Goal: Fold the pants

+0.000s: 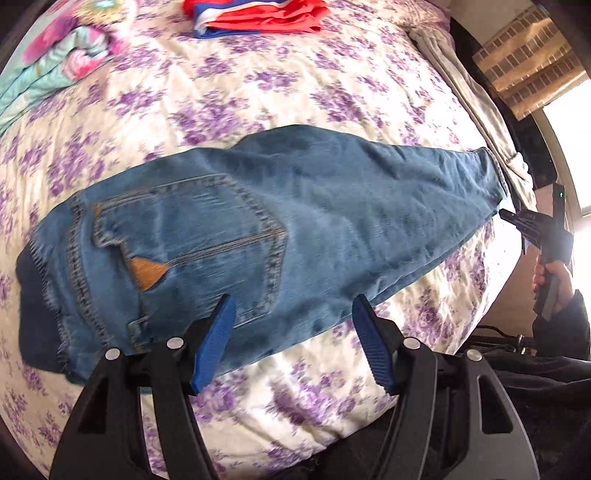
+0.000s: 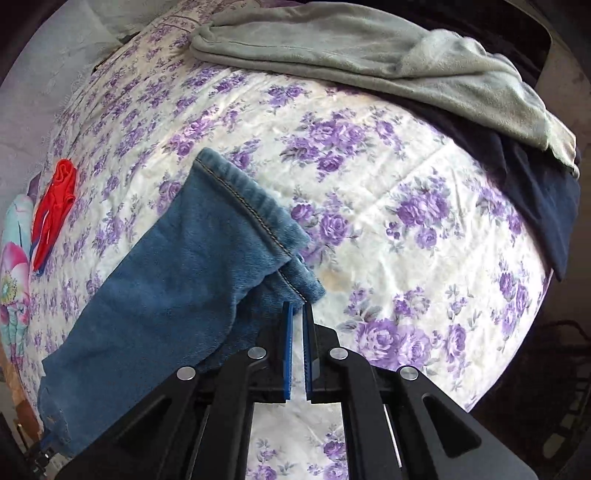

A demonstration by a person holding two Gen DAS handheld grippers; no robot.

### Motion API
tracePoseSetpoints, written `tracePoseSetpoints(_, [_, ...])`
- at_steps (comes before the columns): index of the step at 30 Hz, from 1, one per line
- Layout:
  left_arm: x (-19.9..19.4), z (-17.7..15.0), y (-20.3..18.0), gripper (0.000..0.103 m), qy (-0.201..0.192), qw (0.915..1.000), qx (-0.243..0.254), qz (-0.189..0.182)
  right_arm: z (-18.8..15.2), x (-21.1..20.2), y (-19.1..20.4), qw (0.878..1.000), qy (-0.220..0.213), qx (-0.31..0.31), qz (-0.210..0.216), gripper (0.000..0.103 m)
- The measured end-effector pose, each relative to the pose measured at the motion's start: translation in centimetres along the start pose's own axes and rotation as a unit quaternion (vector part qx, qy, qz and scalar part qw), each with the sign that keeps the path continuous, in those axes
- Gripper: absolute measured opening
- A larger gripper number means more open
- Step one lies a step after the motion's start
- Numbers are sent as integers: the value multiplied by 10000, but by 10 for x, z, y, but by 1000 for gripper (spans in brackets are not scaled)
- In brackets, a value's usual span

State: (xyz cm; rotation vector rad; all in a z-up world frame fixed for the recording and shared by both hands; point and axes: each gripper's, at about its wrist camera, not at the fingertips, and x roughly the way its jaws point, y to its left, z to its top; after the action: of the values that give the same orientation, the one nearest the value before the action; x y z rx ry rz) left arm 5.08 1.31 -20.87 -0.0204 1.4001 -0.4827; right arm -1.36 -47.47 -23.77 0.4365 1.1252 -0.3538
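Blue jeans [image 1: 295,206] lie across the flowered bed [image 1: 258,92], legs stacked, with the waistband and back pocket at the left and the hems at the right. My left gripper [image 1: 292,301] hangs open over the jeans' near edge by the seat, its blue pads apart and pressing nothing. In the right wrist view the leg [image 2: 166,266] runs down to the left. My right gripper [image 2: 297,306] is shut on the corner of the lower hem. From the left wrist view the right gripper [image 1: 508,216] sits at the hem end, held by a hand [image 1: 554,280].
Folded red and blue clothes [image 1: 266,16] and a floral quilt [image 1: 55,55] lie at the far side. A grey blanket [image 2: 369,55] and a dark navy cloth [image 2: 535,192] cover the bed's right end. A bright window [image 1: 569,147] is beyond that end.
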Motion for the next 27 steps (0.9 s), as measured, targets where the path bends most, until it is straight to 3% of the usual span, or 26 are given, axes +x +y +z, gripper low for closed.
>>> tracePoseSetpoints(2, [26,5,-13,63,218,9997,51,27,6,-18,48,9948,-129,-952,327,10])
tracePoseSetpoints(3, [42,5,-14,63,461,9989,-48,-21,8,-24,77,9877,-85,-1446,592,17])
tracePoseSetpoints(4, [59,2,-13,64,651,9977,-163,31,8,-30,106,9773,-50,-1899,934,42])
tracePoseSetpoints(6, [61,-6,-19,65,557,9983,-87,121,3,-38,168,9487,12,-2690,1662,59])
tracePoseSetpoints(9, [61,-17,-30,66,566,9980,98,280,-7,-29,262,8981,434,-3643,2427,59])
tracePoseSetpoints(12, [57,-22,-23,66,423,9990,-101,99,-19,-11,346,8434,787,-4467,2881,59])
tracePoseSetpoints(15, [52,-22,-9,65,315,9981,-478,-242,-37,25,406,8046,1572,-4964,2854,57])
tracePoseSetpoints(17, [50,-24,-2,64,276,9971,-615,-361,-50,46,423,7841,1957,-5255,2661,40])
tracePoseSetpoints(18, [49,-25,0,64,250,9965,-684,-419,-55,53,426,7769,2071,-5373,2548,33])
tracePoseSetpoints(21, [47,-29,8,63,175,9948,-843,-540,-64,69,425,7640,2404,-5485,2400,33])
tracePoseSetpoints(23, [46,-29,10,63,165,9944,-889,-548,-64,77,425,7624,2647,-5367,2462,32])
tracePoseSetpoints(24, [43,-31,15,63,171,9943,-905,-544,-62,80,425,7593,2817,-5229,2660,16])
tracePoseSetpoints(25, [42,-28,16,63,198,9939,-939,-538,-59,75,425,7645,2813,-5091,2776,6])
tracePoseSetpoints(27, [40,-21,20,61,270,9928,-1048,-516,-52,62,429,7776,2422,-5131,2708,5])
